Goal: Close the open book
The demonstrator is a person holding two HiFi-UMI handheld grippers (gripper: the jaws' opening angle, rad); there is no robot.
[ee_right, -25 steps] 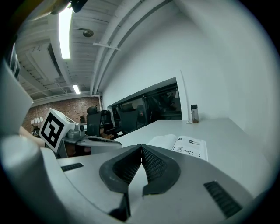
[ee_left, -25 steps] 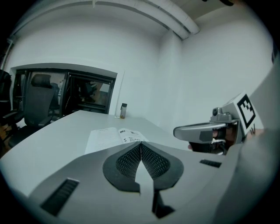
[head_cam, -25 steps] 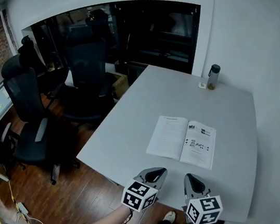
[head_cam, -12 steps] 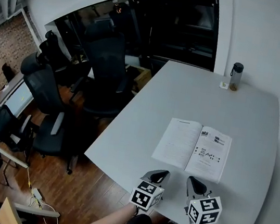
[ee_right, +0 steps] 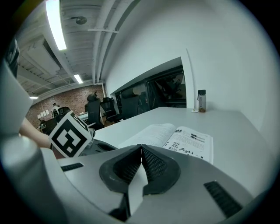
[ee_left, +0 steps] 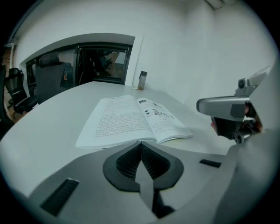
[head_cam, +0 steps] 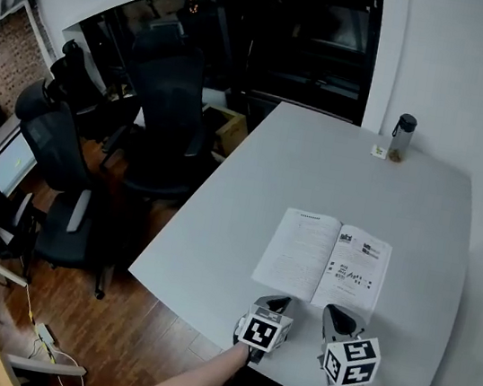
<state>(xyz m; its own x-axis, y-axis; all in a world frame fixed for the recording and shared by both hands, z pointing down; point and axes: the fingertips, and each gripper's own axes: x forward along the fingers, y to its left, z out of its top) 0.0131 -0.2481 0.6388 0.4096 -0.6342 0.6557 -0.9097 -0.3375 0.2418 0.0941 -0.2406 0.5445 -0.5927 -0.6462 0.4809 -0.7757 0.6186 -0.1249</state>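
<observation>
Table (head_cam: 245, 225): large, pale grey, matte and smooth, with straight edges and rounded corners; it lay directly under the book. Office chairs (head_cam: 169, 103): dark, high-backed, padded, standing off the table well to the left of the book on a wood-plank floor. Book (head_cam: 325, 262): lay open and flat, face up, a thin soft-bound volume with two white paper pages showing. Its left page was filled with fine, dense print. Its right page carried a dark heading block and small dark figures among shorter text. The pages bowed gently down into the centre gutter, which ran away from the person, and the page edges looked clean and square. Left gripper (head_cam: 271, 303): grey moulded plastic with a black-and-white marker cube, just short of the book's near edge and apart from it. Its ribbed black pads were pressed together with nothing between them. Right gripper (head_cam: 338, 314): same build, just short of the book's near edge under the right page, with its pads likewise pressed together and empty. Bottle (head_cam: 401, 137): slim, upright, cylindrical, dark cap, brownish at the base, well beyond the book's far edge. Small pale card (head_cam: 378, 151): just left of the bottle, well beyond the book; its print was too small to read.
</observation>
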